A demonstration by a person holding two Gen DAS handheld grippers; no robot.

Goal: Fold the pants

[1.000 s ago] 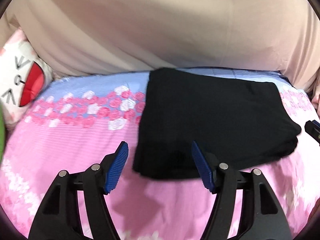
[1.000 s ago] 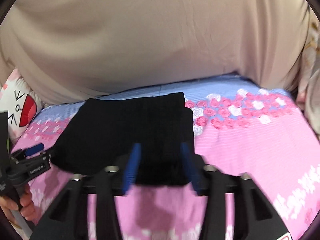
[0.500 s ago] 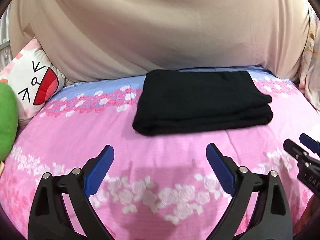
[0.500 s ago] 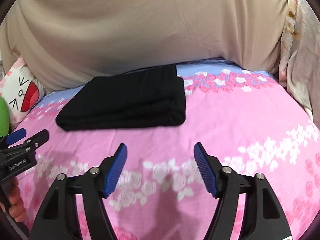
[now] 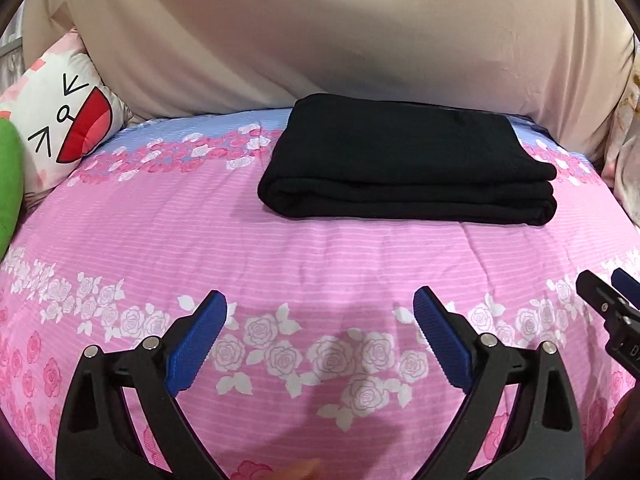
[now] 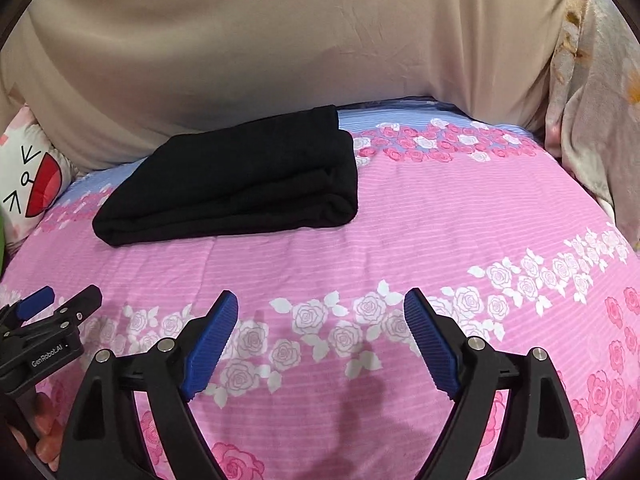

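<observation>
The black pants (image 5: 404, 164) lie folded in a flat rectangular stack on the far part of the pink flowered bedsheet (image 5: 320, 264); they also show in the right wrist view (image 6: 236, 184). My left gripper (image 5: 320, 320) is open and empty, well back from the pants, above the sheet. My right gripper (image 6: 320, 320) is open and empty too, also back from the pants. The right gripper shows at the right edge of the left wrist view (image 5: 616, 300), and the left gripper at the left edge of the right wrist view (image 6: 52, 312).
A beige fabric backrest (image 5: 320, 40) rises behind the pants. A white cartoon-face pillow (image 5: 60, 120) and a green cushion (image 5: 8, 184) lie at the left. A pale flowered cloth (image 6: 592, 80) hangs at the right.
Both grippers have pulled back from the folded pants and opened wider. The pants stay folded on the sheet.
</observation>
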